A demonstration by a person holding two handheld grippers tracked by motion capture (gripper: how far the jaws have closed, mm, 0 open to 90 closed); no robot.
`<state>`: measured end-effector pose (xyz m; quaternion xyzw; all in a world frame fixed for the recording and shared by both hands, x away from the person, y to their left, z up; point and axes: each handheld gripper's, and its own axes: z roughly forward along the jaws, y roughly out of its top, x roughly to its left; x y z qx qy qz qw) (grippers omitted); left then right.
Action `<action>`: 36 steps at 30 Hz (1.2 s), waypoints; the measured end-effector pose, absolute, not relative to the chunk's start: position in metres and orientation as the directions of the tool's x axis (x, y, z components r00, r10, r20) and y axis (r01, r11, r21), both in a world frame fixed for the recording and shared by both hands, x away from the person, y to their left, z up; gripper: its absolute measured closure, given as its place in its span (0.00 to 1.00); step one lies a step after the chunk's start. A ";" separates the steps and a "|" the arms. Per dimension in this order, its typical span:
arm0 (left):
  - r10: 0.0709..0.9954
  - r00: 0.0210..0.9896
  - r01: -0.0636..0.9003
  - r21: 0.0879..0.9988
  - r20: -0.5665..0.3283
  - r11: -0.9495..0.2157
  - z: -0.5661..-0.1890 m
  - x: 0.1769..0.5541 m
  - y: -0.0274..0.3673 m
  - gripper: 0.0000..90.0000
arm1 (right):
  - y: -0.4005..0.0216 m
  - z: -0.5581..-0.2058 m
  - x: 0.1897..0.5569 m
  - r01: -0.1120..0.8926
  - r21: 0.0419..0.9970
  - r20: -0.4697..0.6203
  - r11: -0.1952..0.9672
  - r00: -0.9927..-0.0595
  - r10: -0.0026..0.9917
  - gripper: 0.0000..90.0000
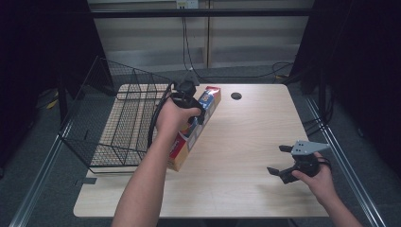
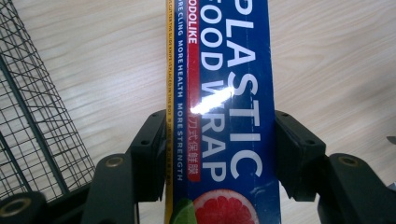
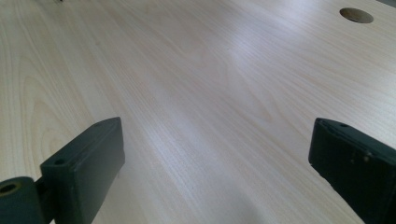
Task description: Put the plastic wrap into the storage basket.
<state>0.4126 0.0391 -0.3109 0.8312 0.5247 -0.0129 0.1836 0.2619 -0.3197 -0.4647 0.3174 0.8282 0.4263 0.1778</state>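
Hidden: the person's left hand [image 1: 171, 115] covers the middle of the long blue cardboard plastic-wrap box [image 1: 211, 97].
Box look: white lettering, yellow edge, grapefruit picture.
Box place: beside the black wire basket [image 1: 118, 118], over the pale wooden table [image 1: 246, 142].
Left gripper [image 2: 219, 135]: jaws clamped on the box's sides.
Right gripper [image 3: 215, 154]: jaws wide apart over bare tabletop.

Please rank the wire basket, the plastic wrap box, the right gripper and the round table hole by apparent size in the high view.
1. wire basket, by far the largest.
2. plastic wrap box, long and narrow, partly hidden by the left hand.
3. right gripper, which sits nearer the camera, so it looks larger than it otherwise would.
4. round table hole, smallest.
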 end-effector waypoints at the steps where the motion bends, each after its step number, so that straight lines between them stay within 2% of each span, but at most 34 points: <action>1: 0.868 0.446 0.878 0.296 -0.217 -0.377 -0.309 0.413 0.040 0.48 | -0.320 -0.465 0.262 0.374 0.819 -0.024 0.435 -0.735 0.677 0.04; 10: 0.879 0.419 0.888 0.305 -0.227 -0.344 -0.296 0.416 0.051 0.48 | -0.319 -0.465 0.262 0.375 0.816 -0.020 0.439 -0.742 0.671 0.04; 28: 0.919 0.348 0.911 0.296 -0.184 -0.286 -0.268 0.420 0.076 0.48 | -0.319 -0.465 0.262 0.373 0.817 -0.025 0.440 -0.740 0.673 0.04; 36: 0.921 0.347 0.908 0.308 -0.176 -0.284 -0.258 0.420 0.084 0.48 | -0.319 -0.464 0.262 0.371 0.818 -0.026 0.441 -0.740 0.672 0.04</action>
